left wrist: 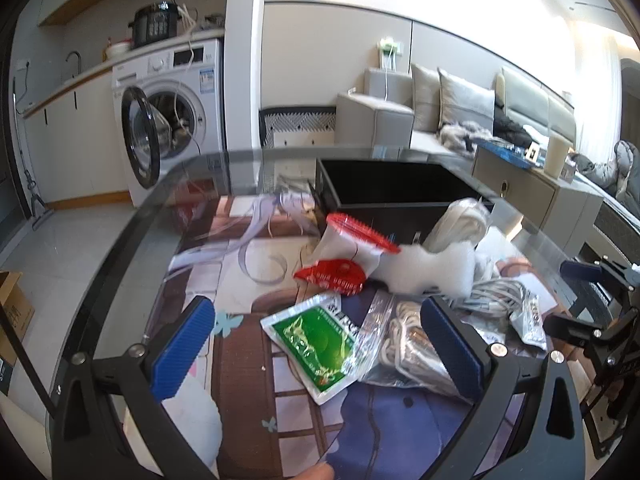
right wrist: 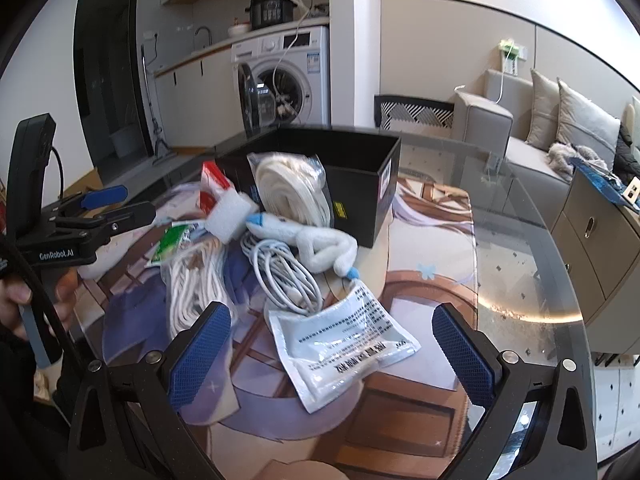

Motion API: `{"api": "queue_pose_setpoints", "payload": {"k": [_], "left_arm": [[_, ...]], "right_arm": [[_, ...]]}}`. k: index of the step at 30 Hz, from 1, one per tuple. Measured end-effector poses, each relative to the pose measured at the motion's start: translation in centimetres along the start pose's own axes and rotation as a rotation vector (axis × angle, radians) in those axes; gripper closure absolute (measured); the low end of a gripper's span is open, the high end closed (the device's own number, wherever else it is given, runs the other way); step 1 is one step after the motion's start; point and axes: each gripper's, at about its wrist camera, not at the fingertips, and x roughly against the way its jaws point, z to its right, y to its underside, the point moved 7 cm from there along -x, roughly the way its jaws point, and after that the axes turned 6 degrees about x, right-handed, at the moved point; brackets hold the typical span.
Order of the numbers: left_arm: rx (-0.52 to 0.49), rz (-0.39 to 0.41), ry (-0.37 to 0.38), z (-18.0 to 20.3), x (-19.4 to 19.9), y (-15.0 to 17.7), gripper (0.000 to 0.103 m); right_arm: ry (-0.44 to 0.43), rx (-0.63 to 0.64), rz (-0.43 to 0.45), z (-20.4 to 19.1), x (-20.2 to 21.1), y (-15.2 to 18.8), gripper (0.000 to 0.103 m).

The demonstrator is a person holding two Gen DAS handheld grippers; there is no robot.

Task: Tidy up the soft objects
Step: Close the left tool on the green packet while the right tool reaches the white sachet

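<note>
A heap of soft items lies on the glass table over a printed mat. My left gripper (left wrist: pixel 318 344) is open just above a green sachet (left wrist: pixel 312 340) and a bagged white cord (left wrist: pixel 404 352). Beyond them lie a white foam block (left wrist: pixel 424 268) and red-and-white packets (left wrist: pixel 348 252). My right gripper (right wrist: pixel 332 356) is open over a white printed sachet (right wrist: pixel 344 344). Further on are a loose white cable coil (right wrist: pixel 288 276), a white and blue plush toy (right wrist: pixel 316 244) and a bagged white rope (right wrist: pixel 292 192) leaning on the black box (right wrist: pixel 360 168).
The black box (left wrist: pixel 392 192) stands open at the far side of the heap. The other gripper shows at each view's edge: the right gripper (left wrist: pixel 576 298) and the left gripper (right wrist: pixel 120 204) held by a hand (right wrist: pixel 16 292). The table's curved glass edge (left wrist: pixel 132 232) runs along the left. A washing machine (left wrist: pixel 172 112) and sofa (left wrist: pixel 460 112) stand behind.
</note>
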Motion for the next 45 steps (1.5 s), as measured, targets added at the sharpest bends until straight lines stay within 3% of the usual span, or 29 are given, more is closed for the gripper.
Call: {"api": "queue_pose_setpoints", "payload": {"k": [9,23,41,45], "left_arm": [[0.133,-0.135,-0.082,-2.5,-3.4,1.0,0.000],[0.184,-0.251,-0.116,-2.6,-6.5,1.6,0.000],[0.164,-0.271,-0.143,-3.7,-5.9,2.3,0.002],[0.154,-0.256,-0.124,-3.4,-5.7,2.1,0.012]], "right_arm": [[0.026,-0.020,-0.083,1.5,-1.5,0.8,0.000],[-0.015,0.017,-0.163,1.4,-3.2,1.7,0.000],[-0.113,0.128,-0.250,1.8,-5.6,1.6,0.001],[-0.129,0.140,-0.235,1.5,-5.3,1.6,0.012]]}}
